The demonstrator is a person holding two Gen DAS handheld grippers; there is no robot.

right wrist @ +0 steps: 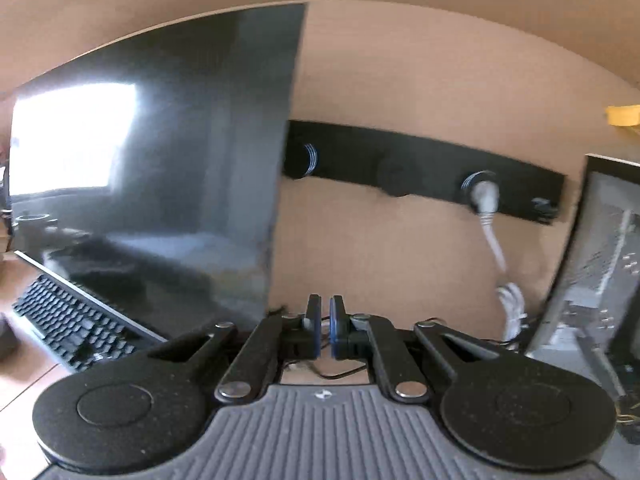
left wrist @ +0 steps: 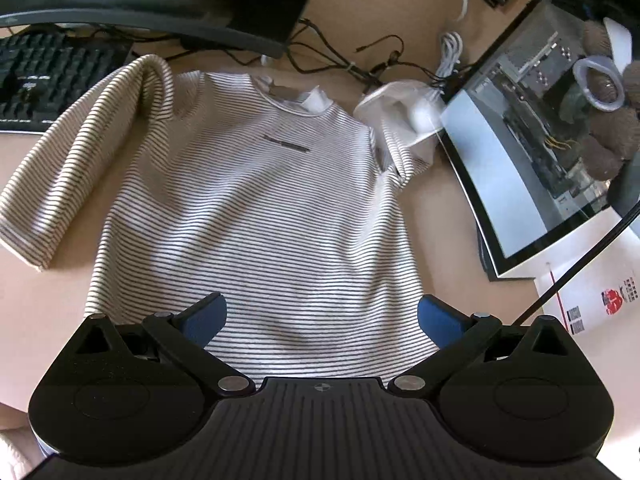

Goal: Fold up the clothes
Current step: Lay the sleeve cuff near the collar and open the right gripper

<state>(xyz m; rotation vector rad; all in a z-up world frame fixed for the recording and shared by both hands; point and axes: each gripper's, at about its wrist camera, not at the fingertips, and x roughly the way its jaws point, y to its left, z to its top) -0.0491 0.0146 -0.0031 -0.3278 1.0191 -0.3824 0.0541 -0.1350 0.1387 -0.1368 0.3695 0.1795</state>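
Observation:
A white T-shirt with thin dark stripes [left wrist: 256, 208] lies front up on the tan desk, its collar at the far side. Its left sleeve [left wrist: 92, 152] is bunched up and rests against the keyboard's edge. Its right sleeve [left wrist: 394, 152] lies flat beside a blurred white thing [left wrist: 400, 108]. My left gripper [left wrist: 322, 320] hangs over the shirt's hem, open, with its blue pads [left wrist: 206, 318] wide apart above the cloth. My right gripper [right wrist: 325, 330] is shut with nothing seen between its pads. It points at the desk's back wall, and the shirt is outside its view.
A black keyboard [left wrist: 48, 80] and a dark monitor [left wrist: 160, 0] stand at the far left. Black cables [left wrist: 360, 64] trail behind the collar. A glass-sided computer case [left wrist: 532, 140] stands to the right. A black socket strip [right wrist: 420, 168] with a white cable [right wrist: 492, 236] runs along the back wall.

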